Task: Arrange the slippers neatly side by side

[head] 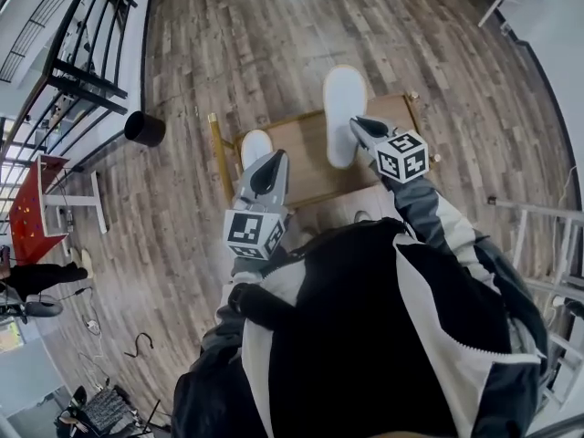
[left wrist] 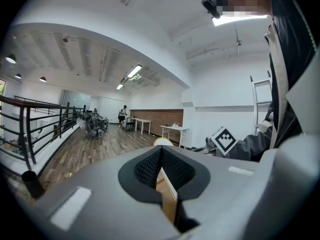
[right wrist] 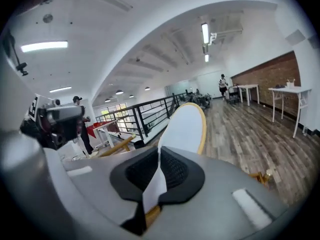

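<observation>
Working over the low wooden table point(head: 301, 158), I hold one white slipper point(head: 345, 112) by its heel edge. The right gripper point(head: 367, 130) is clamped narrow on it, and the toe stretches ahead. The other slipper point(head: 255, 144) sits just beyond my left gripper point(head: 266, 176), whose jaws are fully together. I'd set mine down parallel, toes level, close beside its partner.
</observation>
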Available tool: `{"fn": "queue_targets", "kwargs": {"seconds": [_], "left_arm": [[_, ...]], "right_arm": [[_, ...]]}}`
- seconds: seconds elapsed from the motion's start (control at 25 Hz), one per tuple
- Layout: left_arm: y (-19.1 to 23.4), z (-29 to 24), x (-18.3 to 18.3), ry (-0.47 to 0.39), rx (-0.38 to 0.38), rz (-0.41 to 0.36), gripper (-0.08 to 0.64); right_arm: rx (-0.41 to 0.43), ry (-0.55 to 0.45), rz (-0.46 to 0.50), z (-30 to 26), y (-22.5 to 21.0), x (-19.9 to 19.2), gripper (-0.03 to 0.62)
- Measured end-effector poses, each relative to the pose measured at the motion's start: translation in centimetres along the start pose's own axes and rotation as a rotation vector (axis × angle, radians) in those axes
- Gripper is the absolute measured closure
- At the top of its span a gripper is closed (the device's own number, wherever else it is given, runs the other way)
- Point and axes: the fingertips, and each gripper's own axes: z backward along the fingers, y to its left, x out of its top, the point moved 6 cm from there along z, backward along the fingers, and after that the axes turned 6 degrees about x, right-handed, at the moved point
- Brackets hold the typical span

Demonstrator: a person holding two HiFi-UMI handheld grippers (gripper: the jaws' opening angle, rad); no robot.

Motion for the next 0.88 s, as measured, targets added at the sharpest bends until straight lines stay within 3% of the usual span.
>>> {"fn": "queue_targets", "kwargs": {"seconds": [0.2,0.36,0.72,0.88], "left_arm": [[-0.1,-0.4,-0.2,-0.013,-0.008,0.017,0.548],[0.2,-0.2,-0.3,-0.007,-0.003,0.025,0.548],[0.5,0.0,-0.5,-0.012,-0.001,0.03,0.548],[1.0,0.9,-0.4,-0.014,0.015,0.032,0.548]], "right_arm": [[0.077,-0.125,0.164,3.5,5.7,3.5,0.572],[0.091,-0.166,0.222,5.3,8.7,4.6,0.572],[0.153,-0.118,0.269,4.3,10.8,3.7,0.572],[0.174,-0.051,0.267,1.8,10.7,2.2,0.571]]}}
